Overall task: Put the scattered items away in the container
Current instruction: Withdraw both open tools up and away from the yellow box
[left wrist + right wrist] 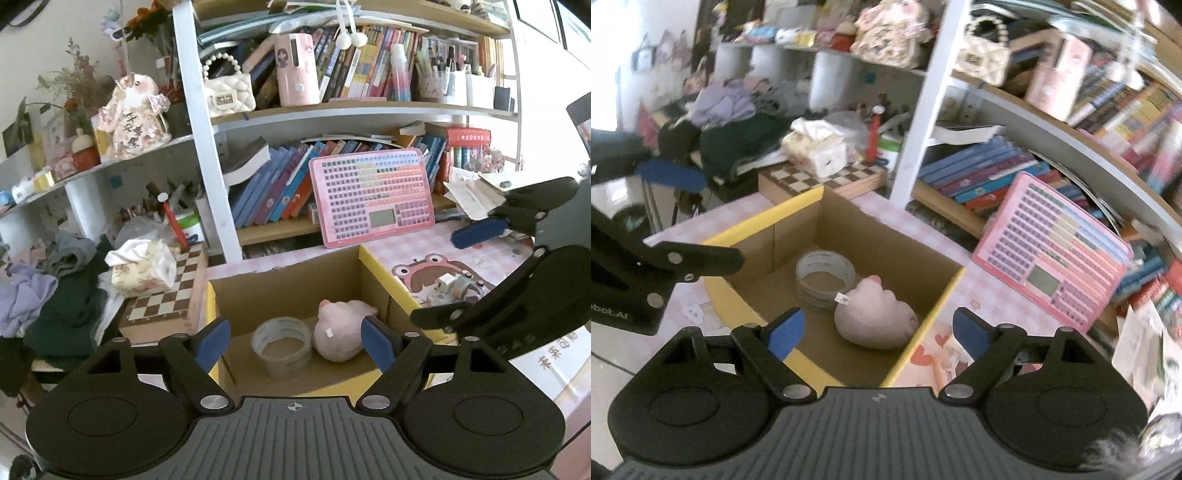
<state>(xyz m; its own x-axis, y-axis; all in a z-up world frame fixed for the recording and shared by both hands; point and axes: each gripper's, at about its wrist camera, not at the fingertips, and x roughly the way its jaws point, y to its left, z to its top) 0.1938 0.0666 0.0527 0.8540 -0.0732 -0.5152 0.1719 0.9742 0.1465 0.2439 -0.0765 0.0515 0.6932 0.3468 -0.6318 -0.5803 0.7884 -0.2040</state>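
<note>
An open cardboard box with yellow rims stands on the pink desk; it also shows in the right wrist view. Inside lie a tape roll and a pink plush toy, side by side. My left gripper is open and empty just above the box's near edge. My right gripper is open and empty above the box's other side; it shows at the right in the left wrist view. Small loose items lie on the desk mat right of the box.
A pink keyboard toy leans on the bookshelf behind the box. A chessboard box with a tissue pack sits left of it, beside piled clothes. Papers lie at the right.
</note>
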